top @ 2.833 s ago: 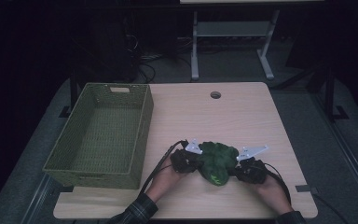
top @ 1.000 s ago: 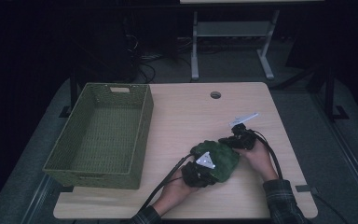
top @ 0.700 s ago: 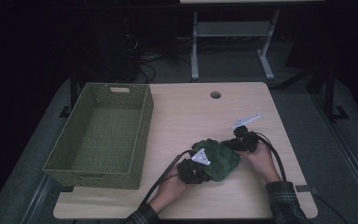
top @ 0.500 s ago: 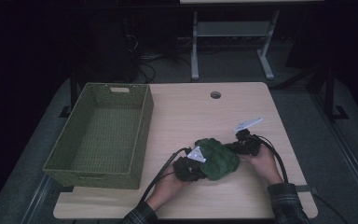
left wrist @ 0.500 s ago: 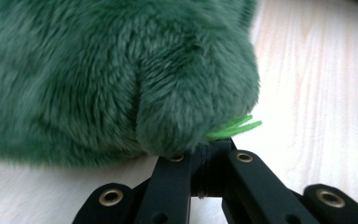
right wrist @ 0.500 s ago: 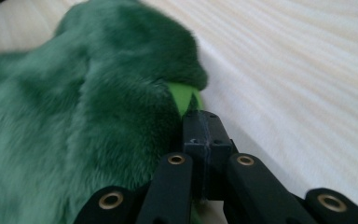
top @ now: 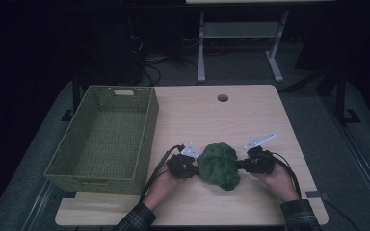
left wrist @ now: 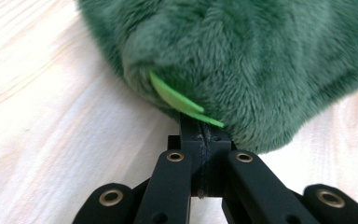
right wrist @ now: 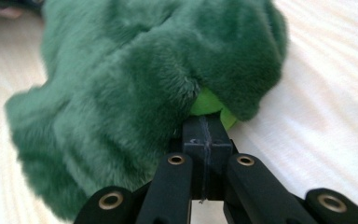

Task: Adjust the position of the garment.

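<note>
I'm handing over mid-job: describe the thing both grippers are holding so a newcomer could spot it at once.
Start at the green basket on the left of the wooden table, then look right and toward the near edge. There a dark green plush lies between the left gripper and right gripper, each shut on it. It is the table's lone fuzzy item, with bright lime trim.

An empty green woven basket [top: 103, 137] sits at the left on the wooden table [top: 250, 120]; dark floor beyond

green plush [left wrist: 261, 60] cut off, jaw tips buried
</note>
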A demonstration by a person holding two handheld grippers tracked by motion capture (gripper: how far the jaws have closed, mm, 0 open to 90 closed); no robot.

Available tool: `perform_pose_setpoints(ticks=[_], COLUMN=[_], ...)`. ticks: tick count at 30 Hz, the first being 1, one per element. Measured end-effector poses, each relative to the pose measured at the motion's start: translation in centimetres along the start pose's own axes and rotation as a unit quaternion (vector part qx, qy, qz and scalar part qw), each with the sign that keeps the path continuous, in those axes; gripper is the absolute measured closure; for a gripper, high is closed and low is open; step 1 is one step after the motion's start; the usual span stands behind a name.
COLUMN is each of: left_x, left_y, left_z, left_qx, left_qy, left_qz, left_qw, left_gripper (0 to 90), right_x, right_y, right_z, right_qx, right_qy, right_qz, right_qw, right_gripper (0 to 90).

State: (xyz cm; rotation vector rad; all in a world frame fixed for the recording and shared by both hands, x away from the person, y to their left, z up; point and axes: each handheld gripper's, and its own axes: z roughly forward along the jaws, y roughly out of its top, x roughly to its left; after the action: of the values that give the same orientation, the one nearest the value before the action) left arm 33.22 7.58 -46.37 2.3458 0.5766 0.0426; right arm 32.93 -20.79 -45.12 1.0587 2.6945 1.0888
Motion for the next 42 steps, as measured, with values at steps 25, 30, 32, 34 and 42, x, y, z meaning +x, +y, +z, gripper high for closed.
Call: perform_pose_setpoints(ticks=[25, 30, 32, 34, 42], left_x=[-0.3, -0.7, -0.8, -0.8, -0.7], left_y=[0.9, 1.9, 2.4, 2.9, 5.2], left_z=[-4.2, -4.9, -5.1, -5.1, -5.0], left_qx=[-0.010, -0.007, -0.008, -0.004, 0.018], left_qy=[0.000, -0.001, 0.000, 0.000, -0.001], left_qz=[0.007, 0.021, 0.024, 0.030, 0.059], left_qw=[0.9999, 0.9997, 0.9997, 0.9995, 0.9981], left_gripper=[39.2, 27.2, 23.9, 21.1, 13.2], right_x=[-0.5, -0.8, -0.9, -1.0, -1.4], right_y=[-6.8, -7.4, -7.4, -7.5, -7.8], right_z=[-3.6, -3.2, -3.1, -2.8, -2.6], right_qx=[-0.072, -0.068, -0.064, -0.061, -0.067], right_qy=[-0.141, -0.161, -0.166, -0.171, -0.162], right_qz=[0.020, 0.028, 0.030, 0.031, 0.049], right_qw=[0.9871, 0.9843, 0.9836, 0.9829, 0.9833], right_gripper=[22.2, 13.8, 13.7, 12.4, 8.3])
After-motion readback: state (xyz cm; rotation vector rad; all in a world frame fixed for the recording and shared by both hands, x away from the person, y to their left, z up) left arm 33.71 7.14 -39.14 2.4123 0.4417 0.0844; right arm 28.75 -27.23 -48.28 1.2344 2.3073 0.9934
